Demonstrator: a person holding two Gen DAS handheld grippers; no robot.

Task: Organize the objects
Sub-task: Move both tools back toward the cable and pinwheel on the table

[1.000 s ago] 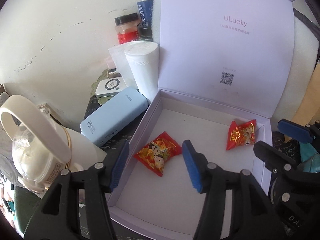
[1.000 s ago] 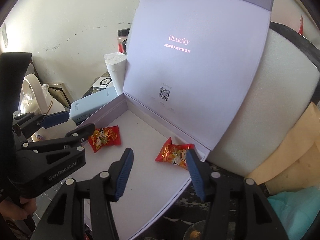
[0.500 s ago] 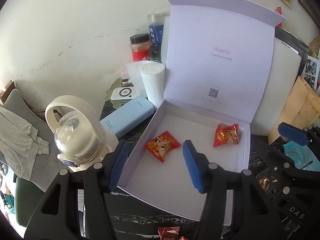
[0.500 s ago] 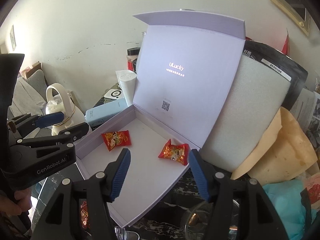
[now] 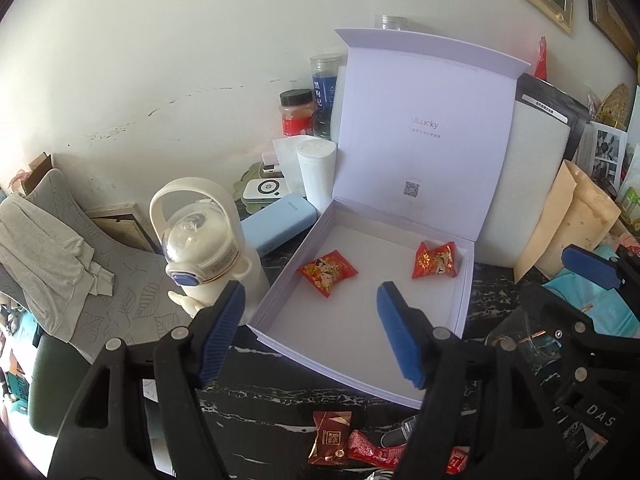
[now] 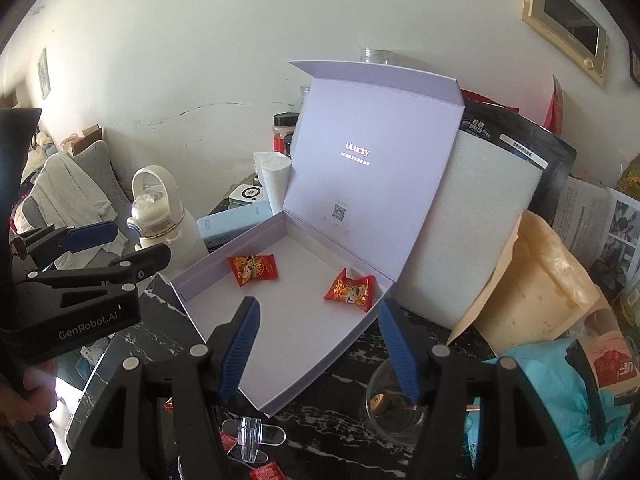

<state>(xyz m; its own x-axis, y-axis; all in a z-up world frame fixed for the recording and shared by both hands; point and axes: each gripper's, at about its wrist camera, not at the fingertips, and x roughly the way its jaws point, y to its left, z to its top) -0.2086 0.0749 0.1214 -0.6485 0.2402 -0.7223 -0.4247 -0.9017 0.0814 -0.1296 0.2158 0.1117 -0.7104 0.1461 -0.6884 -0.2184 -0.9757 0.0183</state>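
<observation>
Inside box (image 5: 280,308): 2 candies (image 5: 328,272), 9 & 3 o'clock, dropped apart. Left tool (image 5: 308,328) & right tool (image 6: 318,344) both released, jaws just widened, nothing between, prob fetching more off desk (image 5: 260,420).

You could not read the small print under the code on the box lid (image 5: 416,128), and the red candy wrappers (image 5: 352,446) at the bottom edge were partly cut off and hidden behind your left gripper (image 5: 308,332).
</observation>
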